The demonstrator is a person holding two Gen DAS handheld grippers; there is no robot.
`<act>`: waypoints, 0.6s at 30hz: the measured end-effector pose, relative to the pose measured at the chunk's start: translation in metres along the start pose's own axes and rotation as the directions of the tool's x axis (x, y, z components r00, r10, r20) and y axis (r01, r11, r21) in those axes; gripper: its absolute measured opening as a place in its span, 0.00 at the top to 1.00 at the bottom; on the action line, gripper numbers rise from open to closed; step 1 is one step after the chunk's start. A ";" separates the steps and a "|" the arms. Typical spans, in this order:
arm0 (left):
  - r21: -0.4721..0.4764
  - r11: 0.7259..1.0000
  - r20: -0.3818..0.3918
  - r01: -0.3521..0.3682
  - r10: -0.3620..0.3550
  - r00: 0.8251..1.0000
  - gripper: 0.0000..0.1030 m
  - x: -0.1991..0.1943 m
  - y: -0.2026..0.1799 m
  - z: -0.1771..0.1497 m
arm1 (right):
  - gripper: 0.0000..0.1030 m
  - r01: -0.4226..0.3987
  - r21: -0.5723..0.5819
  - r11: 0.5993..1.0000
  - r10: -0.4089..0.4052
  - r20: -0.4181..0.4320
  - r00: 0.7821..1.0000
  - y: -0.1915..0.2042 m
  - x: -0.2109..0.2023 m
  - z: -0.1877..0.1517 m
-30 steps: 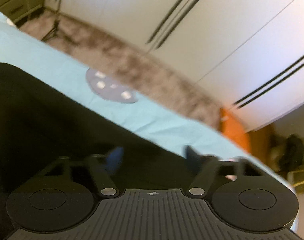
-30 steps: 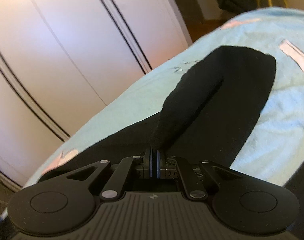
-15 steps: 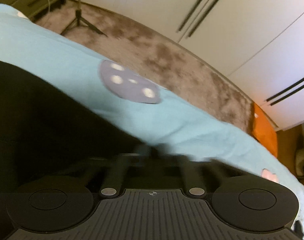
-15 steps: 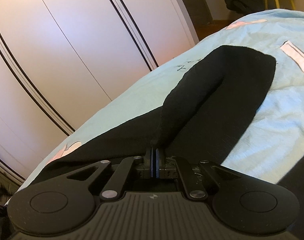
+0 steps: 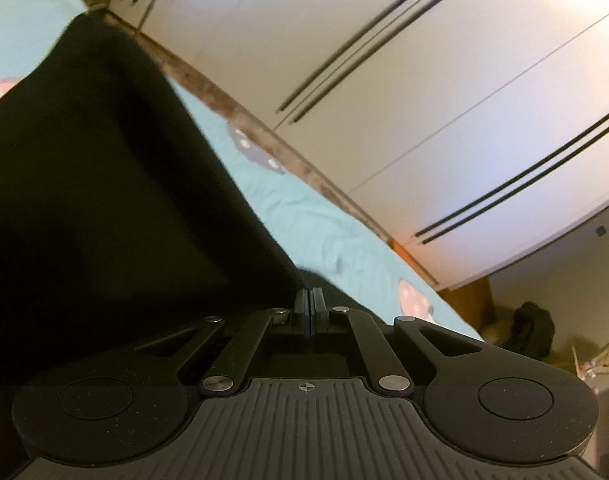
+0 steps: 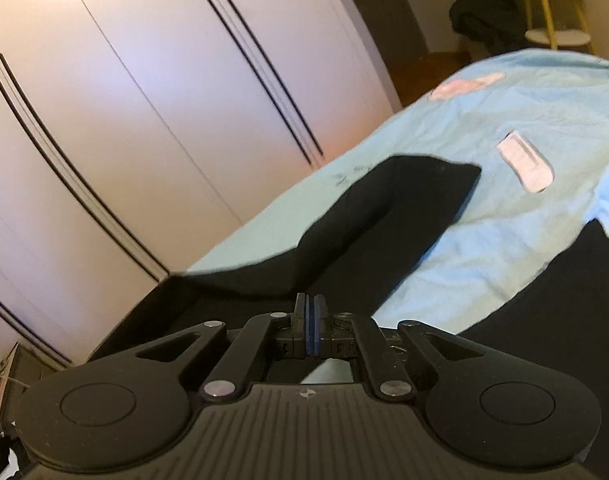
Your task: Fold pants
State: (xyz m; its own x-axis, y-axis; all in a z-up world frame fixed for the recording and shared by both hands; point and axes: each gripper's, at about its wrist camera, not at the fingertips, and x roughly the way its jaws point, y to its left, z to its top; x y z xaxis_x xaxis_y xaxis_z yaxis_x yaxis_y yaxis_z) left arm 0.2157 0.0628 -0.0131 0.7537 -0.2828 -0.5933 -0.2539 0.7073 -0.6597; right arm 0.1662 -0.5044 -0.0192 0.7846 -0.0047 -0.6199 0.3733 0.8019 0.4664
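White wardrobe doors [image 5: 404, 80] beside grey carpet [image 5: 264, 136]

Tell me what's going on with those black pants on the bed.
A person holding two grippers is folding black pants on a light blue bedspread. The left gripper is shut on an edge of the fabric, which rises as a raised sheet in its view. The right gripper is just starting to open, with fabric apparently between the jaws.

A light-blue bedsheet [image 6: 504, 216] is covering the bed — white wardrobe doors [image 5: 444, 100] are standing behind, a dark bag [image 6: 484, 12] lying beside a yellow-legged stool [image 6: 552, 32].
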 end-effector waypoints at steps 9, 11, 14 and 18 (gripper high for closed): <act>-0.078 0.997 0.016 0.024 -0.023 1.000 0.99 -0.006 0.019 -0.027 | 0.28 0.150 0.018 0.989 -0.148 -0.073 0.986 0.026 0.081 0.046; -0.057 0.998 0.017 0.014 -0.013 1.000 0.99 -0.001 0.018 -0.025 | 0.32 0.189 0.021 0.982 -0.186 -0.099 0.978 0.020 0.100 0.049; -0.045 0.999 0.006 0.001 -0.001 1.000 0.99 0.006 0.016 -0.024 | 0.64 0.235 -0.029 0.972 -0.236 -0.133 0.962 0.019 0.121 0.045; -0.047 0.998 0.028 0.028 -0.027 0.999 0.99 -0.007 0.021 -0.027 | 0.96 0.255 -0.070 0.964 -0.261 -0.091 0.961 0.020 0.114 0.046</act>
State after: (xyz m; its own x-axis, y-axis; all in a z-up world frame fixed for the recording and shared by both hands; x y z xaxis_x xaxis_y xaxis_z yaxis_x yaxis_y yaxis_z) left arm 0.1889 0.0620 -0.0356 0.7768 -0.2833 -0.5624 -0.2612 0.6677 -0.6971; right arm 0.2862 -0.5164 -0.0516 0.6117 -0.1590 -0.7749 0.5253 0.8141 0.2477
